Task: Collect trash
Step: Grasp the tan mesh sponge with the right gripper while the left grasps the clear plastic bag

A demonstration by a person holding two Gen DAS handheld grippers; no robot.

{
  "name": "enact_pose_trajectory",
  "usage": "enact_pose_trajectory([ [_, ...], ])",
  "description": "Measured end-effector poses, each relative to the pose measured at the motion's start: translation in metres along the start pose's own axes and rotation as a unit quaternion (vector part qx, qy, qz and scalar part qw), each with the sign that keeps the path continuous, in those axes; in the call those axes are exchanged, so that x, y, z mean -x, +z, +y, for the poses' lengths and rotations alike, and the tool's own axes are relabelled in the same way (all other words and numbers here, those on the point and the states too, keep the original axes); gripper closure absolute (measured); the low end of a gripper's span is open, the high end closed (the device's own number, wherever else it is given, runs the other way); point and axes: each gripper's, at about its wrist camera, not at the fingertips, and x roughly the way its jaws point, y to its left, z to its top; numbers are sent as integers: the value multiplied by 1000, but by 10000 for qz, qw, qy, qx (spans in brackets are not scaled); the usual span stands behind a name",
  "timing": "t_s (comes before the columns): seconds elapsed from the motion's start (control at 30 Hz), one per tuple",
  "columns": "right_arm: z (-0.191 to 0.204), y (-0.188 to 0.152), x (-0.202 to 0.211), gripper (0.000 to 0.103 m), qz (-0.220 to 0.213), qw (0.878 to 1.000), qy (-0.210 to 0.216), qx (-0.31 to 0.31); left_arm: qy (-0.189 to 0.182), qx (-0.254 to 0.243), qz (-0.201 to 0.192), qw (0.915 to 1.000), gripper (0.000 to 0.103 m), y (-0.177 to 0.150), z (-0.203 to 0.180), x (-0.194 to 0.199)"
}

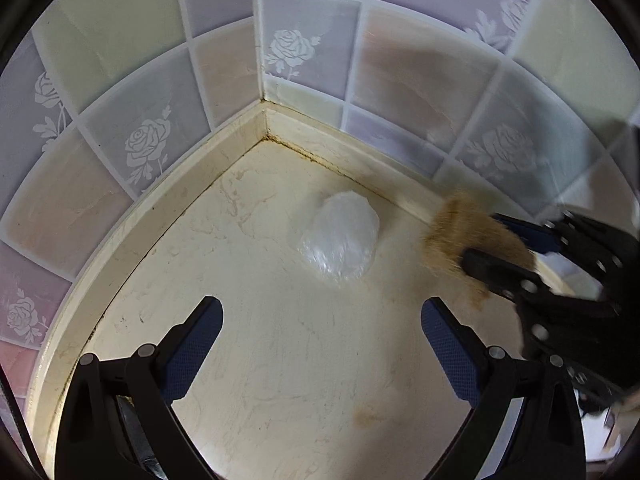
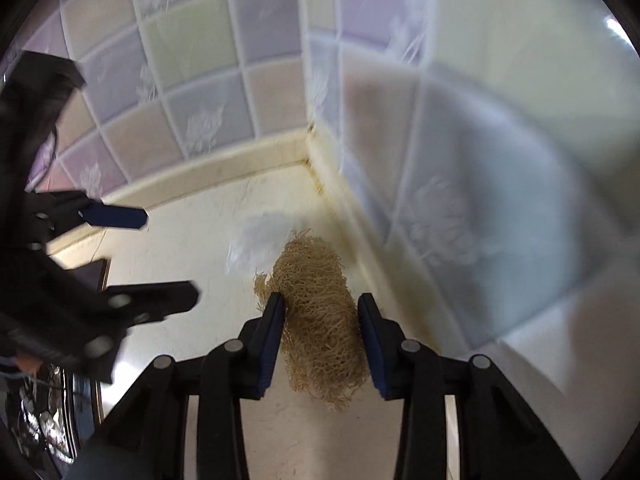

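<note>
Right gripper (image 2: 320,308) clamps a tan fibrous wad (image 2: 320,320) between both pads, just beside the tiled wall corner (image 1: 264,120). Left gripper (image 1: 320,312) hangs wide open, nothing in it, over the cream countertop (image 1: 280,360). Crumpled clear plastic wrap (image 1: 340,240) lies on the counter near that corner, ahead of the left gripper.

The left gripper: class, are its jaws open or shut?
Open. In the left wrist view the left gripper has its fingers spread wide with only bare counter between them, the plastic wad lying ahead, untouched.
</note>
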Motion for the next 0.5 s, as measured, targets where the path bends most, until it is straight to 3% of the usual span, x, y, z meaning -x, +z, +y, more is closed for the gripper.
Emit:
enact_pose_trajectory([
  [0.23, -1, -3, 18, 65, -464, 9972, -576, -115, -31, 653, -129, 9978, 4, 13, 5, -29],
  [0.33, -2, -5, 15, 66, -472, 9965, -665, -158, 43, 738, -147, 9972, 5, 16, 2, -40],
  [0.5, -4, -7, 5, 67, -428, 9961, -711, -299, 220, 716, -24, 9972, 15, 21, -7, -58],
])
